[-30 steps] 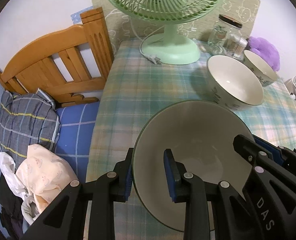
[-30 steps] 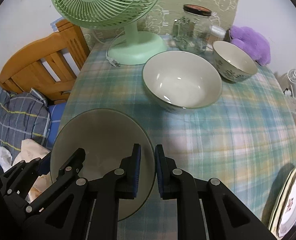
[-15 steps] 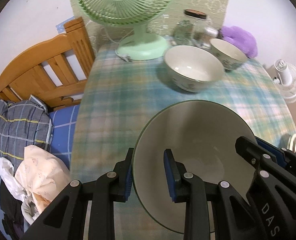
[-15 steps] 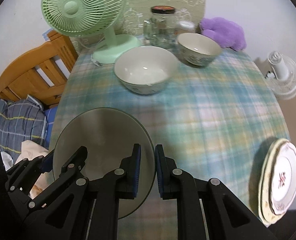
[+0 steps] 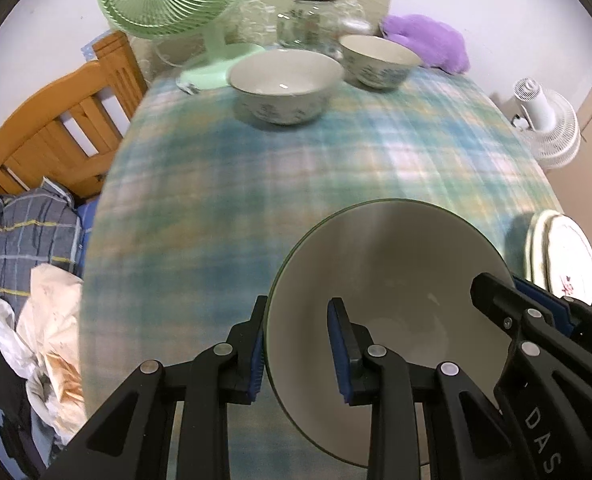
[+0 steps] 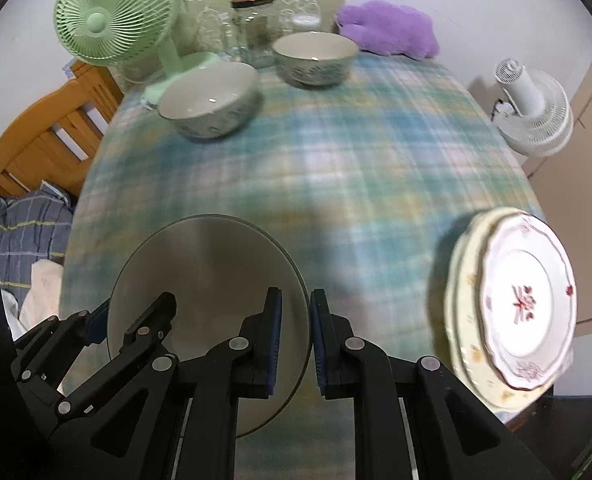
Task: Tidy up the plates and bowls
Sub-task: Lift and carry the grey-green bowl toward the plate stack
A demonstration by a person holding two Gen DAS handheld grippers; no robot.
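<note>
**Plate carried by both grippers above the table**

Plate [image 5: 392,300], round, grey-white and thin-rimmed, hangs above the near part of the checked tablecloth [image 5: 316,168], held from two sides at once. The left gripper [image 5: 298,350] has its blue-padded fingers closed over the plate's left rim, one finger outside and one on the inner face. The right gripper [image 6: 296,334] is clamped on the opposite rim in the same manner, with only the plate's edge between its pads. A wide, shallow dish pinched at one point would likely tip or slip, which is probably why two grips are used; the pair keeps it roughly level.

At the near right edge of the table sits a stack of plates [image 6: 512,304], the top one white with a red flower pattern and a scalloped edge. Since like goes with like, that stack looks to be the natural home for the carried plate, which is now to its left, apart from it. At the far side stand a large bowl [image 5: 285,84] and a smaller bowl [image 5: 378,60], close together but not nested, near a green fan [image 5: 175,0] and a glass jar [image 5: 308,20]. Blur in the cloth suggests the grippers are in motion.

The risk, by judgement, lies in setting down: both grips must release evenly or the plate may knock the stack.
</note>
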